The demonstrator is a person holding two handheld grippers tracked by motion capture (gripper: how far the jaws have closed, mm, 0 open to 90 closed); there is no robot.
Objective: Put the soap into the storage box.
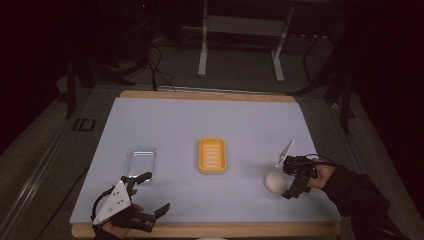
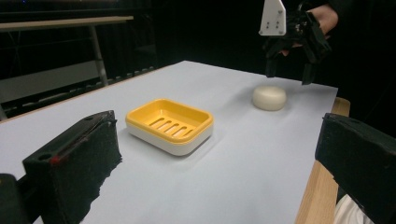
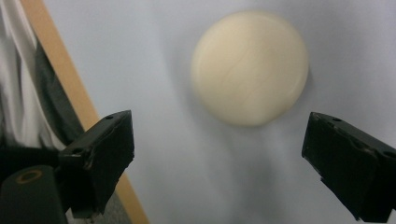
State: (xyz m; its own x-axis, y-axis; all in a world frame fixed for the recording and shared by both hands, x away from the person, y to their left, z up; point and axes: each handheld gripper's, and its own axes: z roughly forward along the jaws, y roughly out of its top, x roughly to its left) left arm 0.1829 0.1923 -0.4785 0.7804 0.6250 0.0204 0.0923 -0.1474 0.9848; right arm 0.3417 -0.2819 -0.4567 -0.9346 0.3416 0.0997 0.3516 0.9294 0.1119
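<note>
A round cream soap bar [image 1: 274,182] [image 2: 269,97] [image 3: 250,66] lies on the white table sheet at the right. My right gripper [image 1: 291,181] [image 2: 288,70] [image 3: 219,158] hovers just right of and above it, jaws wide open, nothing between them. A yellow soap dish [image 1: 212,155] [image 2: 169,124] with a slotted floor sits at the table's middle. A clear plastic lid [image 1: 140,161] lies left of the dish. My left gripper [image 1: 151,194] [image 2: 219,177] rests open near the front left edge, held by a hand, pointing toward the dish.
The white sheet [image 1: 200,125] covers a wooden tabletop whose front edge [image 1: 205,230] shows as a light strip. A metal table frame [image 1: 240,40] stands on the floor beyond the far edge. White cloth [image 3: 14,70] shows past the table edge.
</note>
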